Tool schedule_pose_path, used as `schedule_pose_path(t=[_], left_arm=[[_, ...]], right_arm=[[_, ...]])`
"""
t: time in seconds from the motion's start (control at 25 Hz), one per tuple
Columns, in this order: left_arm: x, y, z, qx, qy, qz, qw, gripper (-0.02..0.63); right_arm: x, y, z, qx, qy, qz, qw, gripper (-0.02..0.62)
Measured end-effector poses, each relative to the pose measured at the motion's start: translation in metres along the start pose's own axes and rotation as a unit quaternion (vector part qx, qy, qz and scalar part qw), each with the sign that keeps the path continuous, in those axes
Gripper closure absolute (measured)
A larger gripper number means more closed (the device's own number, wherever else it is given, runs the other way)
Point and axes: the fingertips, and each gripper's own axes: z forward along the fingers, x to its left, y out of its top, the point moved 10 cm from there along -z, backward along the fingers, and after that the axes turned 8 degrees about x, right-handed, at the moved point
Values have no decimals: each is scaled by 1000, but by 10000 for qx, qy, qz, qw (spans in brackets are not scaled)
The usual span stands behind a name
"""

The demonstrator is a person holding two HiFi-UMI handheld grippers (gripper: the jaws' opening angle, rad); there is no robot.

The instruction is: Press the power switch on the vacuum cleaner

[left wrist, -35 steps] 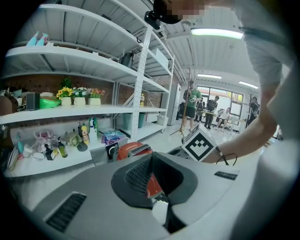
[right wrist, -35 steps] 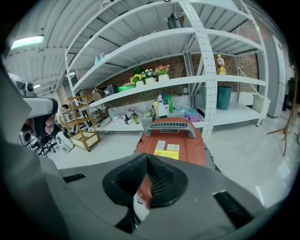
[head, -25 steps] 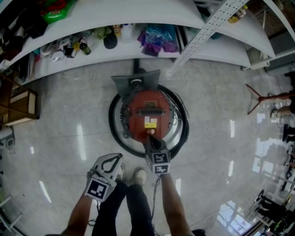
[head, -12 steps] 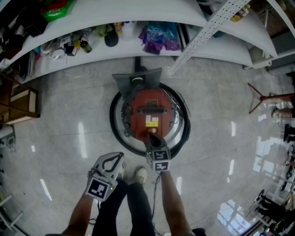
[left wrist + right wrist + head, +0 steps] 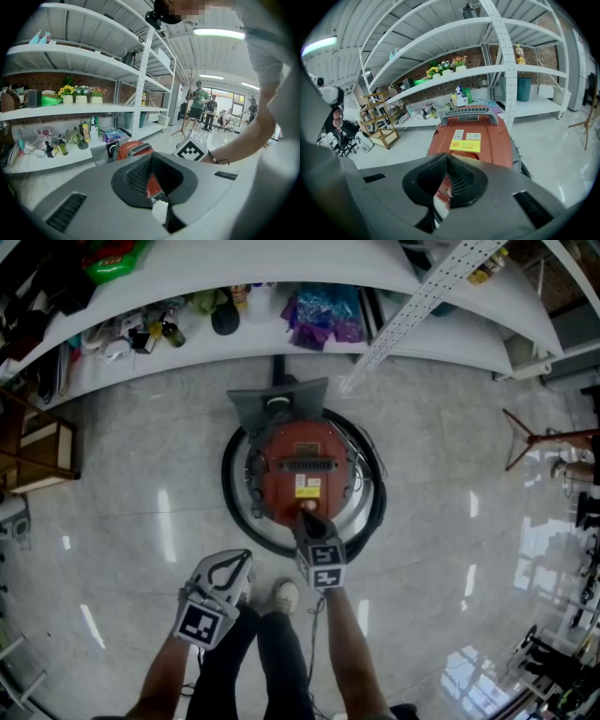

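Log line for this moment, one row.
right gripper: shut, tips over red vacuum cleaner near edge | left gripper: shut, empty, idle | contact: unclear

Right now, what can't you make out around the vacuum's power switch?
Power switch: head view, covered by the right claw; right gripper view, behind its shut jaws.
Contact with the vacuum cleaner: cannot tell.
Yellow label print: too small.
Left gripper view: vacuum cleaner mostly behind the left claw.
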Motion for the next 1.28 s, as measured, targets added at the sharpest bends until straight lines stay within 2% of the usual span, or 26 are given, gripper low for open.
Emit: schedule_pose_path(t=[0.36,0.56,1.28], left_arm=[[-1,-2,-4,-18,24,-58,10000,598],[-2,-4,-5,-61,39,-28,10000,598],[-1,-7,-7,-78,86,-105,9999,598]], right_arm=[[3,3,1,181,-176,-147,9996,584],[5,4,1,168,-119,52,9998,584],[3,1,7,459,-209,70,9987,584]])
